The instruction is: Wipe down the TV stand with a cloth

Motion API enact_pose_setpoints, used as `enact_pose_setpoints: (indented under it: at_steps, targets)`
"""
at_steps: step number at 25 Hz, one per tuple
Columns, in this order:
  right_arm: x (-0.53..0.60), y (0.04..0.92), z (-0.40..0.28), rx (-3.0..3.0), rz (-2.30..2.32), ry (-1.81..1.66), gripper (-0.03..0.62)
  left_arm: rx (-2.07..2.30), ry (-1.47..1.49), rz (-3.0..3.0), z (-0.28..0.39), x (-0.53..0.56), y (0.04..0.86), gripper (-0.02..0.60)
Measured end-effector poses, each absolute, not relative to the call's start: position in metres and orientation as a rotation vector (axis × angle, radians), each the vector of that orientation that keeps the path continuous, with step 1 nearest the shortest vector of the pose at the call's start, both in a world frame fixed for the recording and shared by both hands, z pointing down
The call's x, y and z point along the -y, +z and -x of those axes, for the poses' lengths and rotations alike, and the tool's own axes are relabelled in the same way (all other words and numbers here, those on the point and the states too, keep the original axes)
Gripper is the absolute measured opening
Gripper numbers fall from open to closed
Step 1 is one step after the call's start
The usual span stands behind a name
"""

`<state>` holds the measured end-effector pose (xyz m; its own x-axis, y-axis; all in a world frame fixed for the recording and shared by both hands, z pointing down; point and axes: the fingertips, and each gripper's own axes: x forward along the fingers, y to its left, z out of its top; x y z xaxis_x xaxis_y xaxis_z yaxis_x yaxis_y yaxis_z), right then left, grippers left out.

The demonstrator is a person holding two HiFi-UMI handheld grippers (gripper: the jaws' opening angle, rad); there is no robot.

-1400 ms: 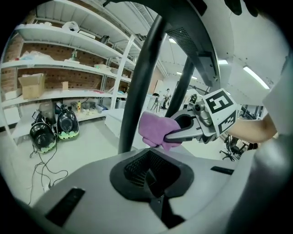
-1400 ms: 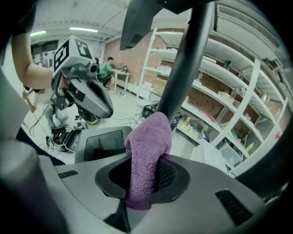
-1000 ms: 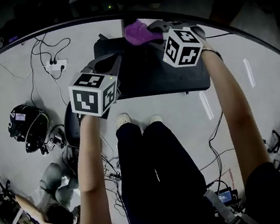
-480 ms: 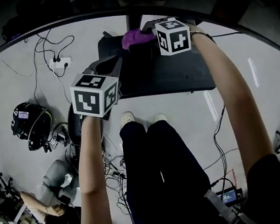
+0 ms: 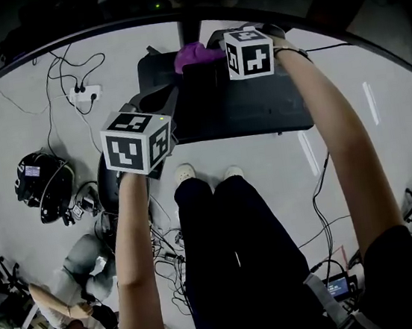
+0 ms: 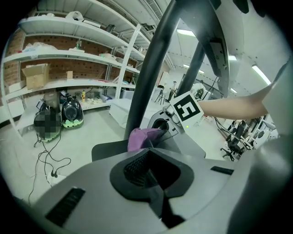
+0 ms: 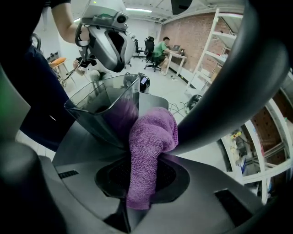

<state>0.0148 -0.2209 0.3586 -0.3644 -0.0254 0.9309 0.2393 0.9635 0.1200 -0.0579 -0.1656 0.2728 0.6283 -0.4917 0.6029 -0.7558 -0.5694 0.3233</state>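
The TV stand's black base (image 5: 251, 109) lies on the pale floor, with its dark pole (image 5: 190, 30) rising at the back. My right gripper (image 5: 209, 48) is shut on a purple cloth (image 5: 193, 52) and holds it against the foot of the pole. From the right gripper view the cloth (image 7: 149, 151) hangs folded between the jaws, touching the pole (image 7: 219, 91). My left gripper (image 5: 163, 94) hovers over the base's front left corner, shut with nothing in it. It looks toward the cloth (image 6: 142, 137) and the pole (image 6: 151, 68).
Cables and a power strip (image 5: 82, 96) lie on the floor at the left, near a black helmet-like object (image 5: 39, 185). Someone sits at the lower left (image 5: 77, 275). The holder's shoes (image 5: 185, 174) stand just before the base. Shelving (image 6: 68, 55) lines the far wall.
My right gripper has carried the cloth leftward and farther back, up to the pole. The left gripper has barely moved.
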Motion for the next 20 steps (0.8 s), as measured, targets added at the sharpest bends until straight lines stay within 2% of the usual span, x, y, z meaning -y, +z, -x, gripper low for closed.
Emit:
enact_pose_setpoints:
  at_steps: [20]
  targets:
    - [0.208,0.365,-0.097,1.828,-0.082,-0.148,0.091,0.877,0.624,-2.384,-0.013,0.153,0.251,0.005]
